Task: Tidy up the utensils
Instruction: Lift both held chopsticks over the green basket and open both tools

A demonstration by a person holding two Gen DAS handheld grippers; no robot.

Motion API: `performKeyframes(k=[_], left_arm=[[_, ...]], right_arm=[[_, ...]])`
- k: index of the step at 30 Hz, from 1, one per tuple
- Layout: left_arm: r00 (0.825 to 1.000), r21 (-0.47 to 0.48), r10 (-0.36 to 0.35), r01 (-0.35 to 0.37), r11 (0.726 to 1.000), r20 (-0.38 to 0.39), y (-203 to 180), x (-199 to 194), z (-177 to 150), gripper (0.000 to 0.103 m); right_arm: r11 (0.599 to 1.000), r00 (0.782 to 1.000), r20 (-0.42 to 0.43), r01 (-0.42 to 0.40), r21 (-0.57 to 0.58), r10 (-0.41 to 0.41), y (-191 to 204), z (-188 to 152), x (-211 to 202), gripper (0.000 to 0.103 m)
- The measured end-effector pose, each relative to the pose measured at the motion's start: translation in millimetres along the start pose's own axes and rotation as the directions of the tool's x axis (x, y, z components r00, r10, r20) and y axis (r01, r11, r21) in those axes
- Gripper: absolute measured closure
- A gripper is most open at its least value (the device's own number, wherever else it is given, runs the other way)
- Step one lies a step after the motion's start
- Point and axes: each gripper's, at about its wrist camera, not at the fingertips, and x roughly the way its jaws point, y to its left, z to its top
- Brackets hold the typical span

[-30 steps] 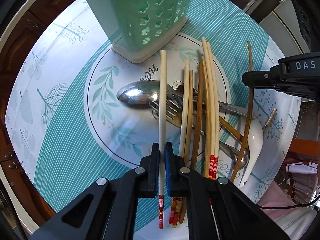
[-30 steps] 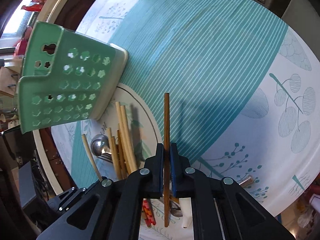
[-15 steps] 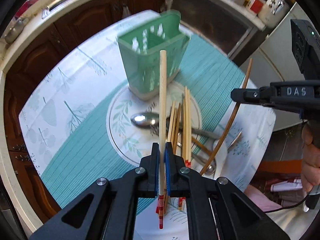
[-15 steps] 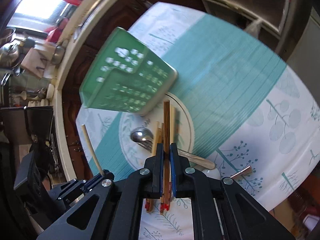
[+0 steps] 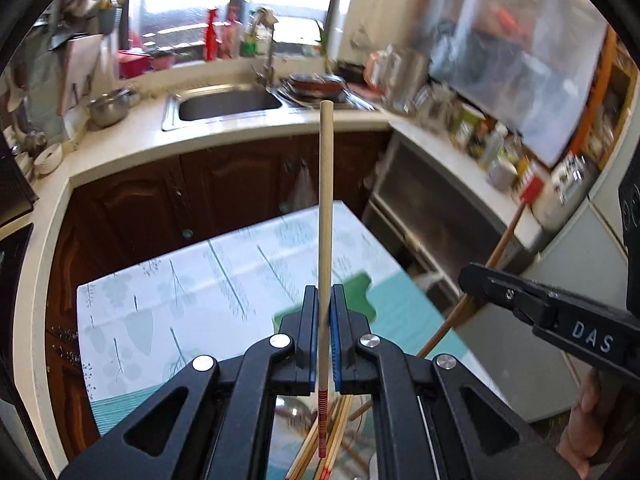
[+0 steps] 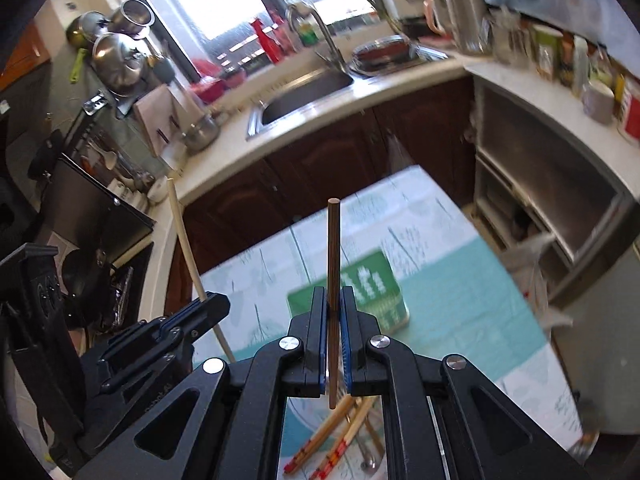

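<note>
Above the leaf-print tablecloth (image 5: 168,304), the left gripper (image 5: 324,340) pinches a pale chopstick (image 5: 325,208) with red bands, the green utensil caddy (image 6: 376,284) stands farther back, and at right the right gripper (image 6: 332,344) clamps a dark brown chopstick (image 6: 333,248), loose chopsticks (image 6: 336,436) lying beneath.

Both grippers — left (image 5: 324,300) and right (image 6: 334,300) — have risen well above the table (image 5: 168,312), each carrying its chopstick; the green basket (image 6: 376,280) now sits far below.
</note>
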Motion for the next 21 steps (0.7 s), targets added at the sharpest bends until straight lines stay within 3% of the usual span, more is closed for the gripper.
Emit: performKeyframes(k=[3,10,14,16,21], left_arm=[[0.995,-0.084,0.020,-0.012,0.996,0.093,9,4,20,0.100],[0.975,-0.224,0.114,-0.070,0.972,0.190,28,35,32,0.100],[0.958,-0.284,0.171,-0.102,0.953,0.230,33,49,21,0.100],[0.945,-0.298,0.218,-0.141,0.944,0.244,33,58,16,0.100],[0.934,-0.318,0.269,-0.188,0.929,0.233,34,84,-5,0.100]], right_arm=[[0.999,0.999,0.039,-0.028,-0.043,0.030,8,34,-13,0.097],[0.989,0.992,0.085,-0.080,-0.121,0.090,23,95,-11,0.097],[0.980,0.991,0.072,-0.096,-0.172,0.109,28,117,16,0.097],[0.973,0.993,0.064,-0.086,-0.212,0.102,23,120,56,0.097],[0.950,0.996,0.013,-0.085,-0.301,0.093,18,103,122,0.097]])
